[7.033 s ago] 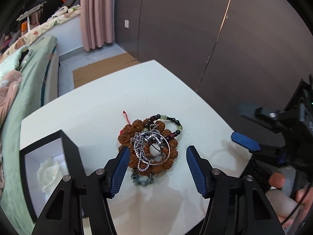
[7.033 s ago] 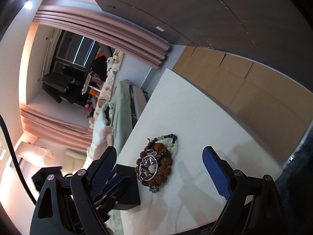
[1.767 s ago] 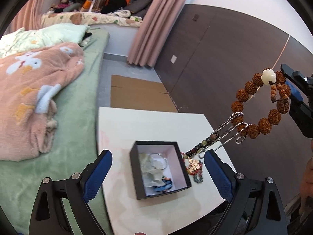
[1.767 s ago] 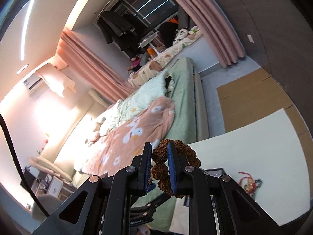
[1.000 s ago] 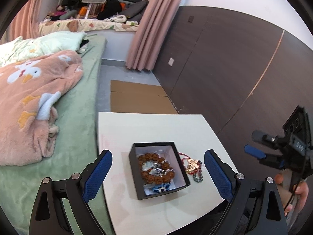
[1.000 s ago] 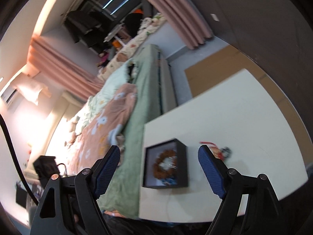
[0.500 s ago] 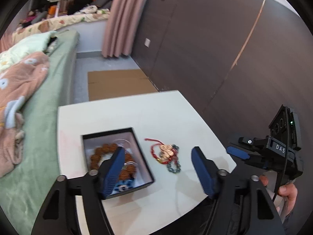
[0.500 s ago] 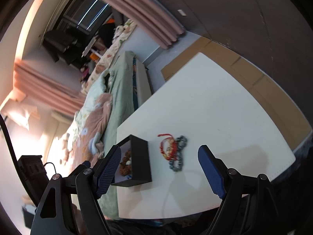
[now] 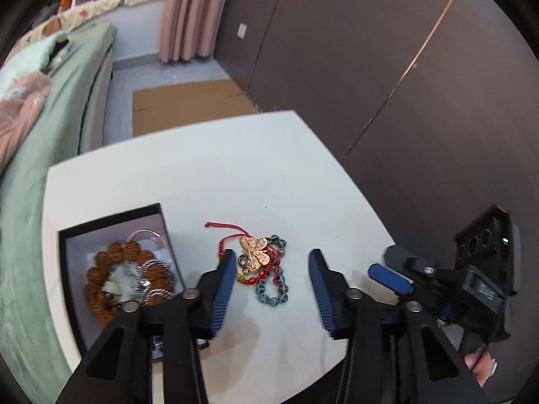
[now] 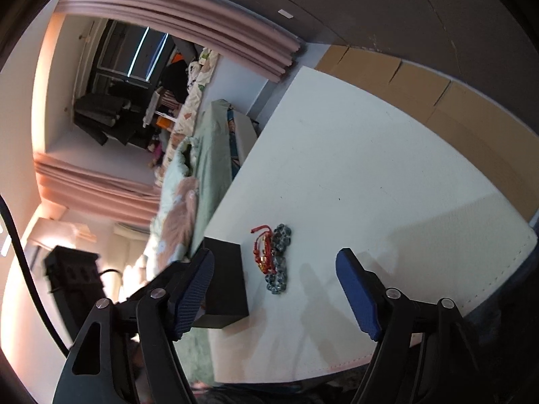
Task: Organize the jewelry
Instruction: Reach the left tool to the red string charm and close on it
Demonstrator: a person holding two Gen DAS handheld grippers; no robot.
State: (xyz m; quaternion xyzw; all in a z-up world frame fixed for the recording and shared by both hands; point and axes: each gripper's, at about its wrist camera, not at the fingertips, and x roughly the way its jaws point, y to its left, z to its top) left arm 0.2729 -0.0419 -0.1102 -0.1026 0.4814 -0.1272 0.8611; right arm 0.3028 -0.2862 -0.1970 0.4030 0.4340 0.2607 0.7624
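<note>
Left gripper [image 9: 269, 289] aimed down at the pile [image 9: 261, 266] on the table [image 9: 235, 175]: red cord bracelet [image 9: 232, 235] with butterfly charm [image 9: 253, 252] tangled over grey bead bracelet [image 9: 271, 289]. Jaws closing, about a third open, nothing pinched yet; pile between the pads but seemingly still below and ahead of them, not touched.

Right gripper [image 10: 274, 289] lower and off to the side, jaws wide but closing slightly, empty. Pile visible ahead between its fingers, well apart from them.

Box [image 9: 67, 269] just left of the pile, open, already holding brown bead bracelet [image 9: 111, 279] and silver chain [image 9: 153, 279]. So roughly half done; two pieces left on the table.

Risks, judged from here:
- Closing too early: jaws narrowing before reaching the pile. Could end up pushing the beads instead of straddling them, or clipping only the cord.
- Tangle: cord looped over grey beads. Grabbing one likely to drag the other, then drop it mid-carry, possibly off the near edge.
- Charm flat and thin: pads may slide over it, catch only a thread.
- Box wall close to left finger [image 9: 220, 289]: sideways drift could knock or shift the box.
- Grippers converging on the same pile: collision possible if both go in.

Safer bet: hold the jaws wider until down at table level, take the beads and cord together.
</note>
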